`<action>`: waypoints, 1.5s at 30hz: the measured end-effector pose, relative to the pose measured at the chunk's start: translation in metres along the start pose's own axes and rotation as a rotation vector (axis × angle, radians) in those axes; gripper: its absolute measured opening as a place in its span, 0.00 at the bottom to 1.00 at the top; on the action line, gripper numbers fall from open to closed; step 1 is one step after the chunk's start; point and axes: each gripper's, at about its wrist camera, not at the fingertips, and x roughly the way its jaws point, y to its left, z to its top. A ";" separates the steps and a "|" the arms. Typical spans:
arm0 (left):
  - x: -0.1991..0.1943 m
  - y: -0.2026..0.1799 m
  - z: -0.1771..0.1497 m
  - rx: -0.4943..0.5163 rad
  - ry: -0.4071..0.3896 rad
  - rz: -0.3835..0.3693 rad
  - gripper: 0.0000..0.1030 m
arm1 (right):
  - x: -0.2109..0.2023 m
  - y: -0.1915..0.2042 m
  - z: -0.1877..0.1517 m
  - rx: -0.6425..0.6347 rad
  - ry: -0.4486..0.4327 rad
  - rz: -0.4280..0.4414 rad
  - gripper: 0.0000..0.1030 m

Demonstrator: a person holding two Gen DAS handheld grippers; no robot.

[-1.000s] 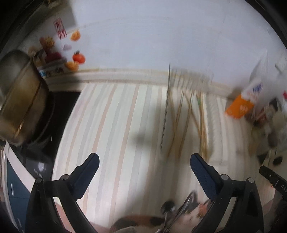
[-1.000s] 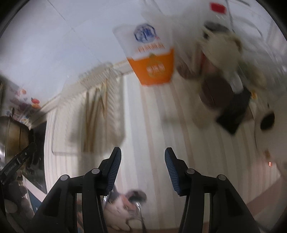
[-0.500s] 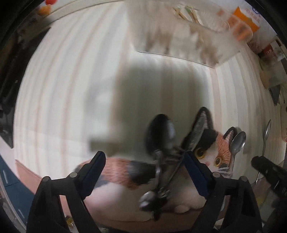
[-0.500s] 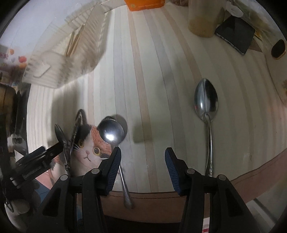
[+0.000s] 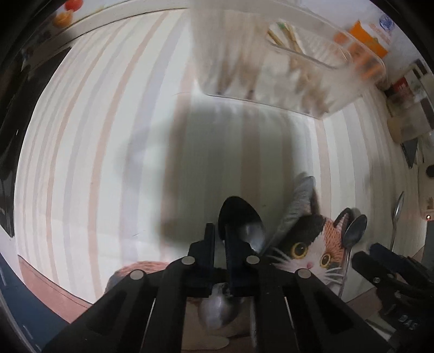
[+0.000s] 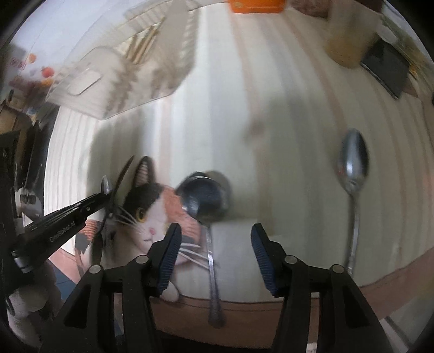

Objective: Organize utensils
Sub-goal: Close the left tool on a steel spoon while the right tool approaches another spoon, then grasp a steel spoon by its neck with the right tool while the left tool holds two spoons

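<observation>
My left gripper (image 5: 220,236) is shut on a metal spoon (image 5: 244,225) by its neck, the bowl sticking out past the fingertips just above the mat; it also shows in the right wrist view (image 6: 107,187). My right gripper (image 6: 214,252) is open, its fingers either side of a round spoon's handle (image 6: 211,260); that spoon's bowl (image 6: 204,199) lies on the cat's ear and shows in the left wrist view (image 5: 355,230). A third spoon (image 6: 352,168) lies to the right. A clear plastic organizer tray (image 5: 271,65) with chopsticks (image 5: 287,46) sits at the back.
A striped table mat (image 5: 108,135) with a calico cat picture (image 5: 312,249) covers the table. An orange carton (image 6: 255,5), a jar (image 6: 350,40) and a dark phone (image 6: 385,68) stand at the back right. The table's front edge (image 6: 271,301) is close below.
My left gripper has closed on the spoon that lay between its open fingers. My right gripper has moved down and left over the round spoon's handle. Both views dropped from the wall to the table.
</observation>
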 end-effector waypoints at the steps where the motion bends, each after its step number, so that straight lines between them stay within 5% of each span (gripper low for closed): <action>1: -0.002 0.003 0.001 -0.007 -0.001 -0.002 0.05 | 0.003 0.005 0.001 -0.011 -0.001 -0.007 0.59; 7: -0.019 0.034 0.004 -0.063 -0.020 0.007 0.05 | 0.019 0.036 0.004 -0.090 -0.037 -0.143 0.61; 9: -0.023 0.051 0.004 -0.099 -0.011 -0.011 0.07 | 0.019 0.040 0.002 -0.105 -0.066 -0.211 0.42; 10: -0.023 0.055 0.002 -0.113 -0.005 -0.020 0.09 | 0.019 0.041 0.002 -0.107 -0.072 -0.208 0.41; 12: -0.020 0.064 0.000 -0.138 0.014 -0.051 0.25 | 0.017 0.035 0.002 -0.089 -0.075 -0.181 0.40; 13: -0.020 0.065 -0.001 -0.151 0.020 -0.060 0.40 | 0.016 0.033 0.002 -0.081 -0.075 -0.184 0.39; 15: -0.018 0.069 -0.008 -0.177 0.022 -0.102 0.43 | 0.013 0.023 0.002 -0.054 -0.075 -0.184 0.03; 23: -0.003 0.032 -0.020 -0.094 0.076 -0.143 0.43 | -0.002 -0.030 0.005 0.079 -0.023 -0.086 0.02; 31: -0.008 -0.052 -0.033 0.196 0.018 -0.001 0.43 | -0.017 -0.085 -0.013 0.156 -0.009 -0.035 0.04; 37: 0.012 -0.105 -0.019 0.305 0.020 0.021 0.41 | -0.030 -0.104 -0.021 0.188 -0.023 -0.043 0.04; 39: 0.020 -0.120 -0.011 0.342 0.015 0.064 0.34 | -0.036 -0.109 -0.024 0.191 -0.027 -0.042 0.04; 41: 0.021 -0.127 -0.007 0.342 0.010 0.055 0.11 | -0.044 -0.116 -0.031 0.195 -0.032 -0.041 0.04; 45: 0.016 -0.111 -0.002 0.293 0.012 0.025 0.05 | -0.048 -0.117 -0.038 0.204 -0.040 -0.020 0.04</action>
